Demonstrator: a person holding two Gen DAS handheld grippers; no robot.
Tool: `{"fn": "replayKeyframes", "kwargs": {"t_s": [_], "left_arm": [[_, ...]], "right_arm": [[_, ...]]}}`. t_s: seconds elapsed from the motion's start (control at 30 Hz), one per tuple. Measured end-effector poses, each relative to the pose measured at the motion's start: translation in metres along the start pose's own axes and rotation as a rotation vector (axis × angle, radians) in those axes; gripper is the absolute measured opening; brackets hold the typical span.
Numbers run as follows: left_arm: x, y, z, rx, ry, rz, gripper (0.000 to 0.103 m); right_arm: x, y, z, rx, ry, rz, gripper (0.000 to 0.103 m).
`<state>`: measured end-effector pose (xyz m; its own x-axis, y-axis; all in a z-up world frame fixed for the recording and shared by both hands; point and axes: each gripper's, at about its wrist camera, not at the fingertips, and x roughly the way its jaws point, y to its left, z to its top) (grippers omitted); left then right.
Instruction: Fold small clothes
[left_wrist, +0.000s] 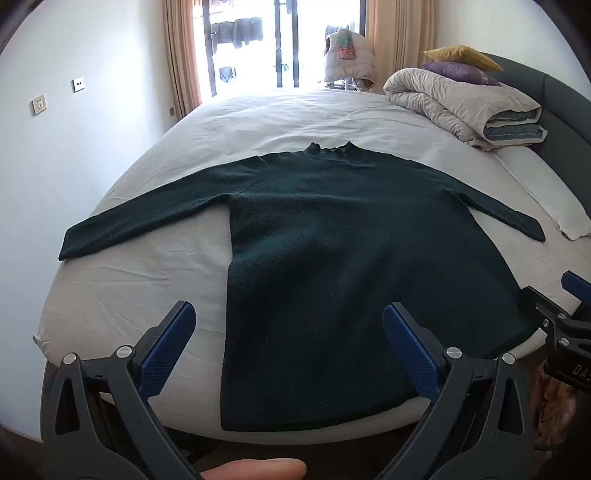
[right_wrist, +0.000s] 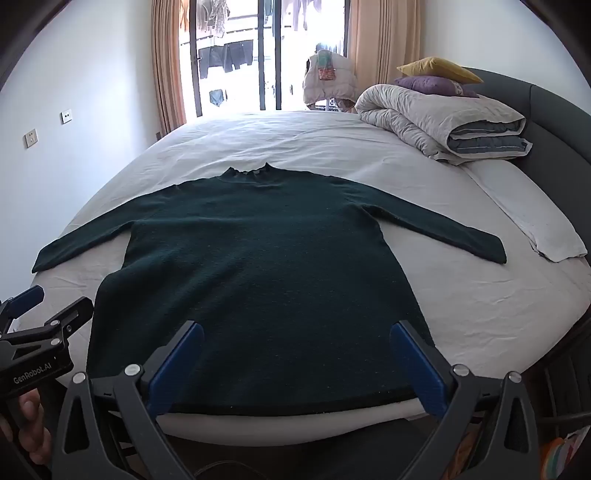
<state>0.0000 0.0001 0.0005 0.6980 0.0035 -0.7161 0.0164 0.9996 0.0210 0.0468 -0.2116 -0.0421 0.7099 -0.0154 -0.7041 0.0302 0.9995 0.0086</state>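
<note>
Bare sheet (right_wrist: 480, 302) flanks sweater (right_wrist: 266, 266); folded duvet (right_wrist: 443, 122), pillows (right_wrist: 439, 68) crowd far right corner.

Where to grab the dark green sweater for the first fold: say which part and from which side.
Judging by its pose, take the sweater by its sleeve cuffs. It lies flat with both sleeves spread, so the left cuff and right cuff are free edges on the sheet. Bring each open gripper, left and right, in from its own outer side, low, pinching the cuff edge.

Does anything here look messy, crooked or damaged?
Nothing stands out. The dark green sweater lies flat on the bed, sleeves spread, hem at the near edge. Both the left gripper and right gripper are open above it.
</note>
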Motion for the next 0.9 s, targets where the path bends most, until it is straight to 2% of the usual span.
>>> {"fn": "replayKeyframes", "kwargs": {"t_s": [0.47,0.9], "left_arm": [[0.003,0.001,-0.002,-0.009,0.003,0.000,0.103],[-0.002,0.004,-0.004,-0.022,0.008,0.002,0.103]], "right_arm": [[-0.004,-0.010,0.006,-0.015,-0.003,0.000,0.103],[0.000,-0.002,-0.005,-0.031,0.005,-0.014,0.103]]}}
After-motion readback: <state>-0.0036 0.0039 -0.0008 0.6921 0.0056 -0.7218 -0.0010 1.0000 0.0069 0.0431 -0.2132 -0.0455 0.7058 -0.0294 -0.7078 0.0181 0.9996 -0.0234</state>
